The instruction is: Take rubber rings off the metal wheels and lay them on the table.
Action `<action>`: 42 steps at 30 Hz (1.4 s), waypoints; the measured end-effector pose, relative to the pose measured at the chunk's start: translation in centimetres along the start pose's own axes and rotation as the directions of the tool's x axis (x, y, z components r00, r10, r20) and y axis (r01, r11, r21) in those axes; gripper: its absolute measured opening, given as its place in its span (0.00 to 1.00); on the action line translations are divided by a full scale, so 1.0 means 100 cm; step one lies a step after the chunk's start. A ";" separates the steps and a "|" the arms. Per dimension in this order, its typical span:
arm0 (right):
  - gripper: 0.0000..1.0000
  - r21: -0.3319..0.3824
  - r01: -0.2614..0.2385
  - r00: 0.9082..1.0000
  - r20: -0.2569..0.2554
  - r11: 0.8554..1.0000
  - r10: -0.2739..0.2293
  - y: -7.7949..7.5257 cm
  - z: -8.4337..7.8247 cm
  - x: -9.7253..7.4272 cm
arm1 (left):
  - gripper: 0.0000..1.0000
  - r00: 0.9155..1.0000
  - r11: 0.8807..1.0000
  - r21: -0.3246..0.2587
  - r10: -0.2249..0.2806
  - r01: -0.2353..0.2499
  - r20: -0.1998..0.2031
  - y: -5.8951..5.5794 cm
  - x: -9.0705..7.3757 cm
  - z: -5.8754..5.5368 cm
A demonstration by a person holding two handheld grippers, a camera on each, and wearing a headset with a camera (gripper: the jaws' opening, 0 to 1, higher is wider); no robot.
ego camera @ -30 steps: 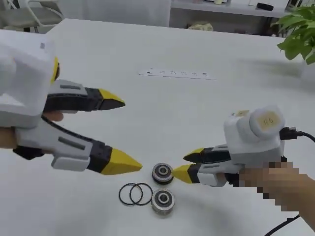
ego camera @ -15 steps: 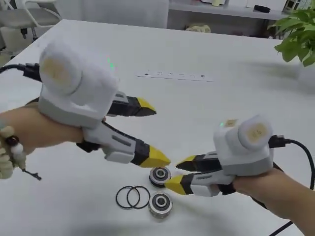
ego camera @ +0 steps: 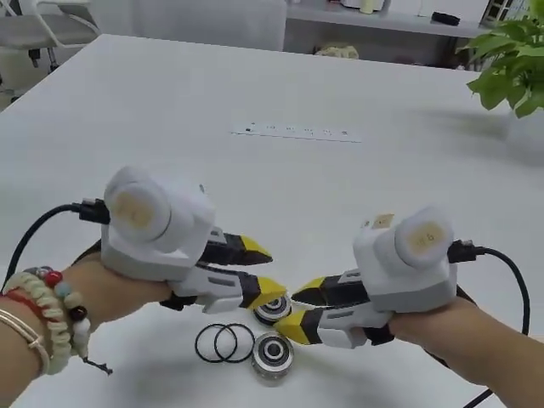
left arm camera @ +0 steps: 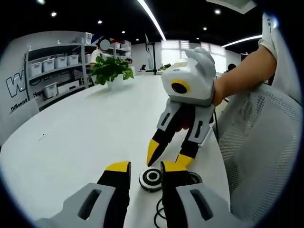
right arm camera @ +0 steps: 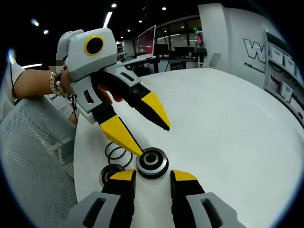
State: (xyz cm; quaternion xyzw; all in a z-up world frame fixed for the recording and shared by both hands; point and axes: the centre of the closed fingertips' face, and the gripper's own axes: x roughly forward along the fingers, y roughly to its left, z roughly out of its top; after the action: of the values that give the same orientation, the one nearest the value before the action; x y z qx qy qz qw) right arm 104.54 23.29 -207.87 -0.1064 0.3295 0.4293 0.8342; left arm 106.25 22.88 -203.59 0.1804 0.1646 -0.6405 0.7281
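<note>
left gripper (ego camera: 274, 270) is being held in the left hand (ego camera: 110, 293), jaws being held apart, yellow tips being pointed right and slightly down. right gripper (ego camera: 287, 313) is being held in the right hand (ego camera: 446, 327), jaws likewise being held apart, tips being pointed left. The two sets of tips are being held nose to nose, near each other but not touching, left slightly above right. Both forearms are being angled inward, with beaded bracelets being worn on the left wrist (ego camera: 47, 319).
</note>
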 end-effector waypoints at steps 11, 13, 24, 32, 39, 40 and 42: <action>0.23 -0.017 0.004 1.000 0.003 1.000 -0.004 0.000 0.001 0.002 | 0.14 0.996 0.999 -0.027 -0.045 0.043 -0.075 -0.011 0.007 -0.023; 0.23 -0.019 0.006 1.000 0.007 1.000 -0.006 0.000 0.001 0.002 | 0.11 0.997 0.999 -0.001 -0.034 0.034 -0.072 -0.010 0.008 -0.023; 0.16 -0.077 -0.002 1.000 -0.013 0.997 0.001 0.000 -0.001 -0.001 | 0.08 0.999 0.999 -0.024 -0.025 0.024 -0.047 -0.009 0.008 -0.024; 0.09 -0.097 -0.004 1.000 -0.024 0.995 0.002 0.000 -0.003 -0.003 | 0.08 0.999 0.999 -0.031 -0.020 0.019 -0.045 -0.009 0.008 -0.025; 0.11 -0.062 0.015 1.000 -0.026 0.998 -0.017 -0.005 -0.004 -0.004 | 0.08 0.999 0.999 -0.026 -0.021 0.020 -0.044 -0.010 0.007 -0.025; 0.14 -0.047 0.006 1.000 -0.016 0.999 -0.007 -0.003 -0.003 -0.003 | 0.08 0.999 0.999 -0.027 -0.022 0.021 -0.042 -0.010 0.007 -0.025; 0.20 -0.027 -0.017 1.000 -0.020 0.999 0.017 0.003 -0.004 -0.002 | 0.08 0.999 0.999 -0.029 -0.023 0.022 -0.038 -0.009 0.007 -0.025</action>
State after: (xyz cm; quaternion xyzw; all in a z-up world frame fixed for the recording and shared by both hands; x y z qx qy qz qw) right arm 104.09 23.14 -207.97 -0.1192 0.3329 0.4396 0.8257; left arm 105.39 23.34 -206.22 0.1803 0.1895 -0.6427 0.7201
